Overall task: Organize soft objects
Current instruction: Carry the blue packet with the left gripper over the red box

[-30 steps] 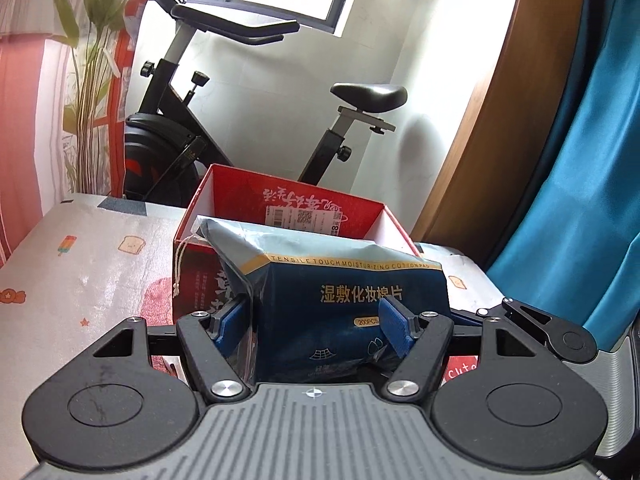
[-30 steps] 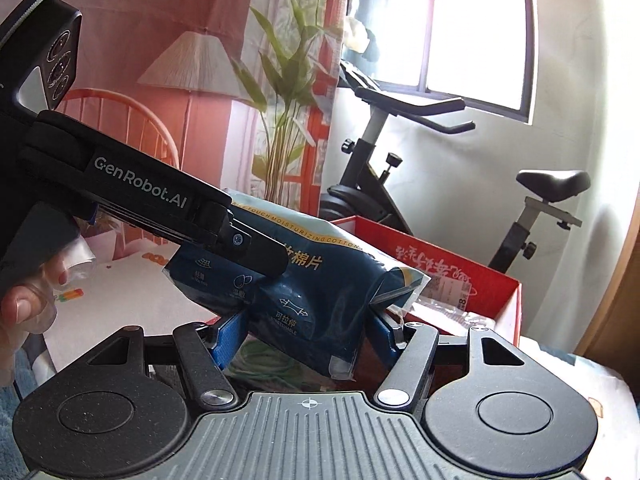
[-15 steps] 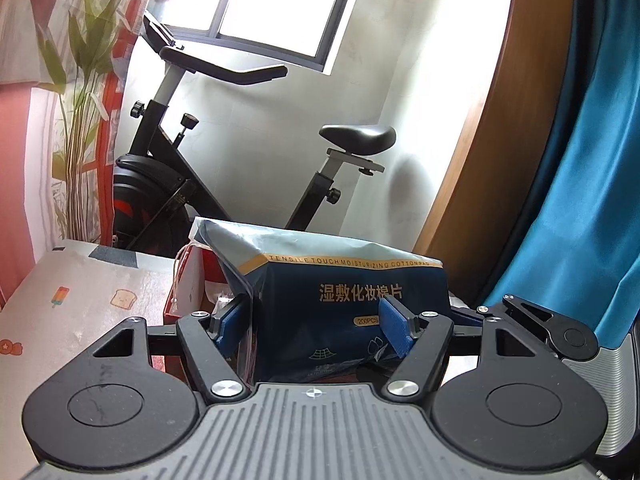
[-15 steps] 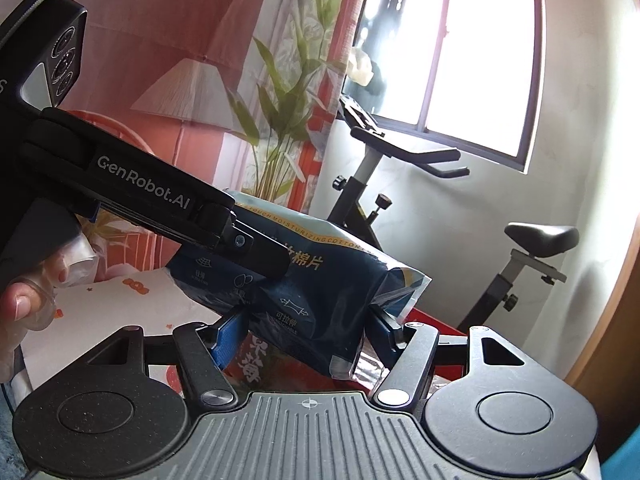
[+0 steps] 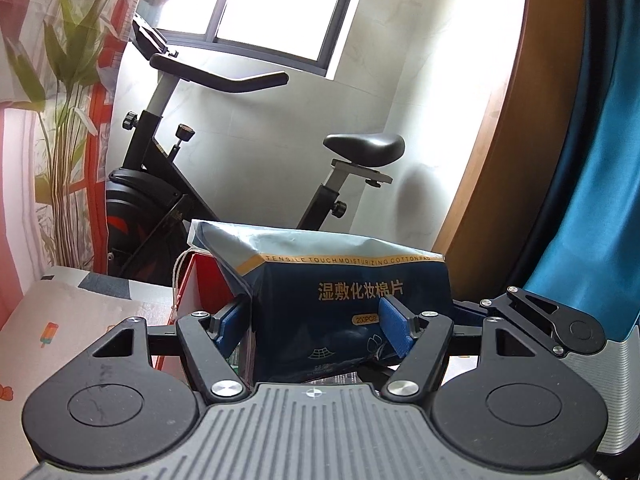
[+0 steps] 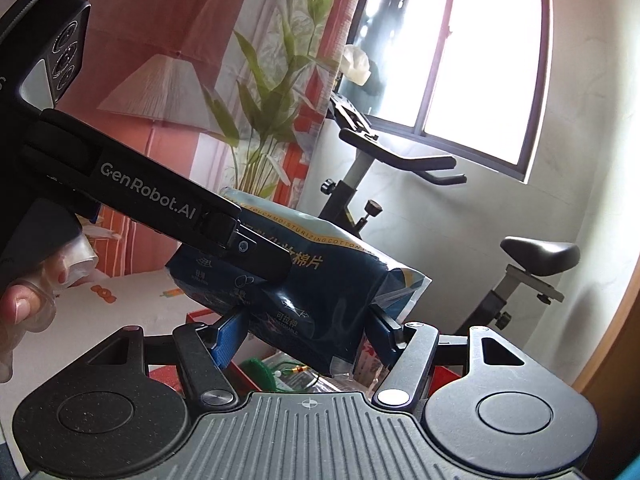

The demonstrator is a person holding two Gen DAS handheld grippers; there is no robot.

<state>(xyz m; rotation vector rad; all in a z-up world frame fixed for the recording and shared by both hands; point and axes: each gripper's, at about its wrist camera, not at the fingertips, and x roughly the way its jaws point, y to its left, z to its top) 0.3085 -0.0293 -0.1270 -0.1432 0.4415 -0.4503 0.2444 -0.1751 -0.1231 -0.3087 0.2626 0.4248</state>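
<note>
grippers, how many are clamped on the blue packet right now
2. The left gripper holds one end of the blue packet; the right gripper holds the other end, above the red box.

The cotton pad pack (image 5: 348,304) I hold is soft plastic film, dark blue with a glossy, crinkled sheen, and the pads (image 5: 394,330) of my left hand-held gripper (image 5: 316,326) pressing on it are blue with a fine rough texture, set on matt black plastic arms with bright metal screws. My right hand-held gripper (image 6: 304,336) has the same matt black plastic, with a ribbed grey face. Below, the red box (image 5: 198,280) looks like smooth, slightly shiny cardboard, and the worktop (image 5: 76,312) wears a matt printed cloth.
</note>
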